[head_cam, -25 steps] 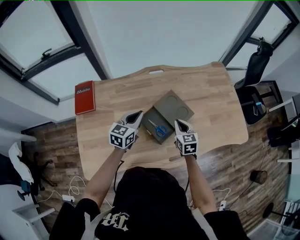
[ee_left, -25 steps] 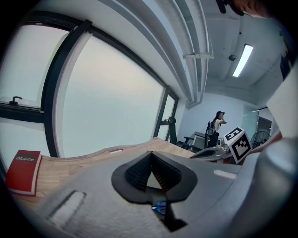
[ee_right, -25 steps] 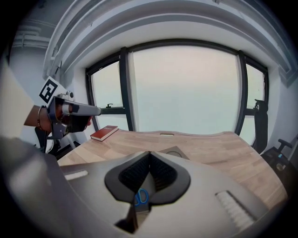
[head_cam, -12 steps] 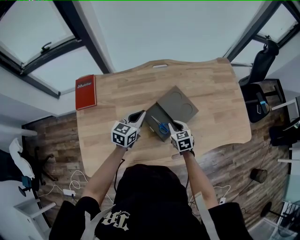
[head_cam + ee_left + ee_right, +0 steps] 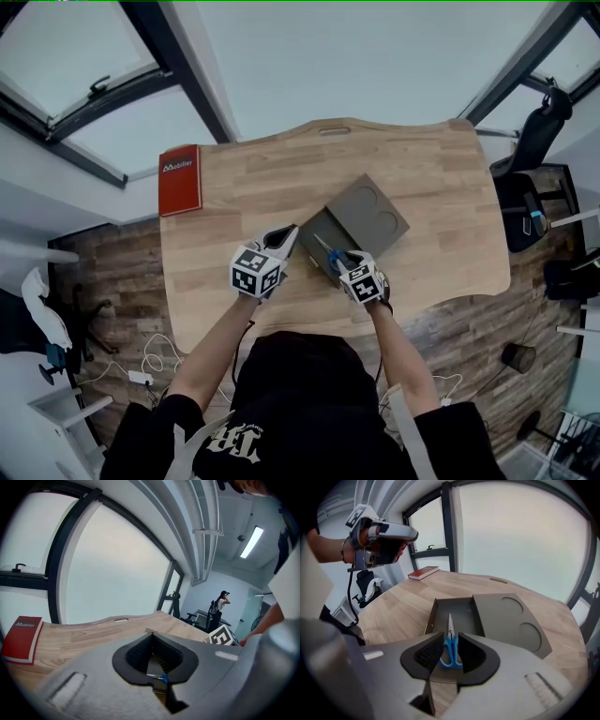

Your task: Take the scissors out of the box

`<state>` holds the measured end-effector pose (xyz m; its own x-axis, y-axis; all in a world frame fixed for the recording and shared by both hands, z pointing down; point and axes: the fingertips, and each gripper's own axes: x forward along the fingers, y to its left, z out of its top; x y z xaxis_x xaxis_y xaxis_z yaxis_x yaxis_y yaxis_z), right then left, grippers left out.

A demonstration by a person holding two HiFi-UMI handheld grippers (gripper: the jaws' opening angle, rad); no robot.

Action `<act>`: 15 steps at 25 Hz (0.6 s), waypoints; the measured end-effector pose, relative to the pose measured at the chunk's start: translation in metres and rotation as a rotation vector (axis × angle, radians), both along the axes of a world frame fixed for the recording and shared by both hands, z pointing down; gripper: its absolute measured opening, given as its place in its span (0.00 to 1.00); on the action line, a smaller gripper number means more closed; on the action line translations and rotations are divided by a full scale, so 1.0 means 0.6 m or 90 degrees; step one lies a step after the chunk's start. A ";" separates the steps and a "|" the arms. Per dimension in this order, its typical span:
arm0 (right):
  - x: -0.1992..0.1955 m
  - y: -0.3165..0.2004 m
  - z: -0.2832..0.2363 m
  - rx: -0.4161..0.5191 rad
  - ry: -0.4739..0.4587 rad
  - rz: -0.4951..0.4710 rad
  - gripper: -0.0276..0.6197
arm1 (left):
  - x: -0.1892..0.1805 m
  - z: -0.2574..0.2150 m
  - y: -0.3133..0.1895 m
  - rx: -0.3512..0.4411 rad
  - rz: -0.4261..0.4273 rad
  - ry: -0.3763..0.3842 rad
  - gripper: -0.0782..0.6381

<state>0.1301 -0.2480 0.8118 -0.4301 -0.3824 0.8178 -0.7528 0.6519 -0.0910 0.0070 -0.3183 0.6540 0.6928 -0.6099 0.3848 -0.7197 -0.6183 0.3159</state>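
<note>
A grey box [image 5: 317, 239] lies open in the middle of the wooden table [image 5: 234, 197], its lid [image 5: 373, 214] folded back to the right. Blue-handled scissors [image 5: 329, 255] lie inside it. In the right gripper view the scissors [image 5: 451, 649] point away from me inside the box [image 5: 465, 613]. My right gripper [image 5: 451, 654] hangs just over the handles, its jaws opening, one on each side of the handles and not pressing them. My left gripper [image 5: 289, 233] hovers shut at the box's left edge, holding nothing; a sliver of blue scissors [image 5: 162, 678] shows below its fingers [image 5: 139, 654].
A red book [image 5: 179, 179] lies at the table's far left corner. The table's near edge runs just below both grippers. An office chair [image 5: 539, 141] stands off the right end. A person [image 5: 220, 603] stands far back in the room.
My right gripper has come down and leftward from beside the box onto the scissors. The left gripper has sunk a little beside the box.
</note>
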 end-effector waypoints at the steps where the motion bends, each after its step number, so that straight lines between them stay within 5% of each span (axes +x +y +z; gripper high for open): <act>1: -0.001 0.002 0.010 -0.008 0.007 -0.007 0.20 | -0.002 0.004 -0.001 -0.003 -0.001 0.000 0.11; 15: -0.009 0.009 0.102 -0.113 0.082 -0.068 0.24 | -0.020 0.044 -0.029 -0.035 -0.004 -0.008 0.11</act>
<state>0.1246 -0.2423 0.8731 -0.3484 -0.1861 0.9187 -0.6928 0.7113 -0.1187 -0.0052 -0.3356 0.6806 0.6838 -0.5920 0.4266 -0.7277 -0.5962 0.3392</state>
